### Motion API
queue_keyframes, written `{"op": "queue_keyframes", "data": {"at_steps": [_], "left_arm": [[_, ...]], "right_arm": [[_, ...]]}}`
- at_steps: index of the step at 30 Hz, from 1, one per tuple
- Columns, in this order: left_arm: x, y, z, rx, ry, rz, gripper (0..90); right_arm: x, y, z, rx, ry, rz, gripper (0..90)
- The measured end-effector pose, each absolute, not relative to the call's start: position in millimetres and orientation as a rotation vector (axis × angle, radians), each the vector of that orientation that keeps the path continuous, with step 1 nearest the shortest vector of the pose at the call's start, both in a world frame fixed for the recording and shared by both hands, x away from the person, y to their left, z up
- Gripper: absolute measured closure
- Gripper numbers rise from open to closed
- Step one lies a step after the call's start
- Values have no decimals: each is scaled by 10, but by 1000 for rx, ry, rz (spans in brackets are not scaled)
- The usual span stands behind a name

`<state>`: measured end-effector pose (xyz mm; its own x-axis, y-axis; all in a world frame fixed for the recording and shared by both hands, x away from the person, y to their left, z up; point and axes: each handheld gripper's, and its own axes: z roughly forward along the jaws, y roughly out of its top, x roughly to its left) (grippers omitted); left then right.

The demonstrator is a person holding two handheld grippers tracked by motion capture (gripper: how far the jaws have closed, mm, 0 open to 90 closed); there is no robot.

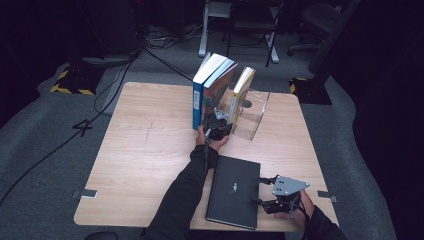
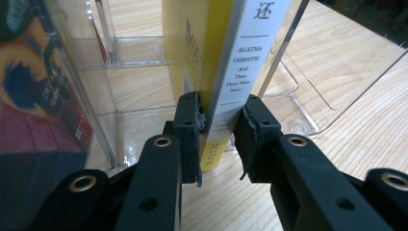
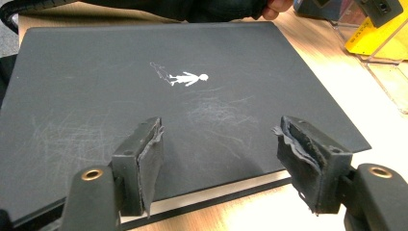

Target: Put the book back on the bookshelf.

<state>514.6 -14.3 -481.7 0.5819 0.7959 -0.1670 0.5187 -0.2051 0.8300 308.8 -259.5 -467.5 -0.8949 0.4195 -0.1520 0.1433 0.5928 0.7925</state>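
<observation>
1. The left hand-held gripper [image 2: 219, 132] reaches into the clear rack [image 2: 308, 96] on the tabletop [image 1: 150, 150]; its jaws sit either side of the lower spine of the yellow book [image 2: 240, 62], narrow, the pads against the covers, so it grips that book.
2. The yellow book stands upright in the rack, leaning slightly; its white spine faces the left hand-held gripper; in the high view it [image 1: 243, 82] stands in the rack [image 1: 255, 117] toward the far middle of the tabletop, right of the blue book [image 1: 198, 100] and the red book [image 1: 220, 85].
3. The blue and red books stand upright together, touching, just left of the rack's clear wall; the red book's cover [image 2: 33, 96] shows at the left of the left gripper view.
4. The black book [image 1: 234, 190] lies flat near the near edge of the tabletop, cover up, with a small white figure [image 3: 185, 78] on it.
5. The right hand-held gripper [image 3: 219, 159] sits at the black book's right edge; its jaws stand wide, over the cover's edge, pressing nothing; the pads look frayed.
6. The person's left sleeve [image 1: 182, 195] crosses the tabletop just left of the black book.
</observation>
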Motion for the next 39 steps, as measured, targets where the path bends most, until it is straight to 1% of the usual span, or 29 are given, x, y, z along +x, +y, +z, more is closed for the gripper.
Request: {"op": "queue_keyframes", "data": {"at_steps": [3, 7, 10, 15, 18, 21, 24, 29, 39], "left_arm": [[5135, -116, -4819, 1876, 1062, 393, 739], [5118, -107, -4802, 1903, 1055, 434, 740], [5109, -103, -4795, 1910, 1054, 451, 720], [5099, -64, -4802, 1918, 1054, 468, 714], [5092, -43, -4806, 1937, 1044, 481, 691], [5088, -29, -4809, 1992, 1011, 513, 722], [5077, -25, -4797, 2009, 994, 517, 728], [5051, -26, -4797, 2020, 977, 508, 669], [4963, 107, -4783, 2067, 942, 517, 626]], "right_arm": [[3096, -2592, -4688, 463, 2509, 1195, 334], [3099, -2586, -4693, 464, 2513, 1192, 333], [3095, -2581, -4693, 463, 2511, 1194, 332], [3104, -2595, -4696, 472, 2515, 1196, 328], [3108, -2599, -4696, 475, 2513, 1197, 328], [3109, -2599, -4696, 478, 2513, 1197, 328], [3102, -2591, -4695, 476, 2514, 1194, 331], [3100, -2586, -4697, 479, 2516, 1198, 328], [3110, -2593, -4700, 501, 2494, 1189, 329]]}}
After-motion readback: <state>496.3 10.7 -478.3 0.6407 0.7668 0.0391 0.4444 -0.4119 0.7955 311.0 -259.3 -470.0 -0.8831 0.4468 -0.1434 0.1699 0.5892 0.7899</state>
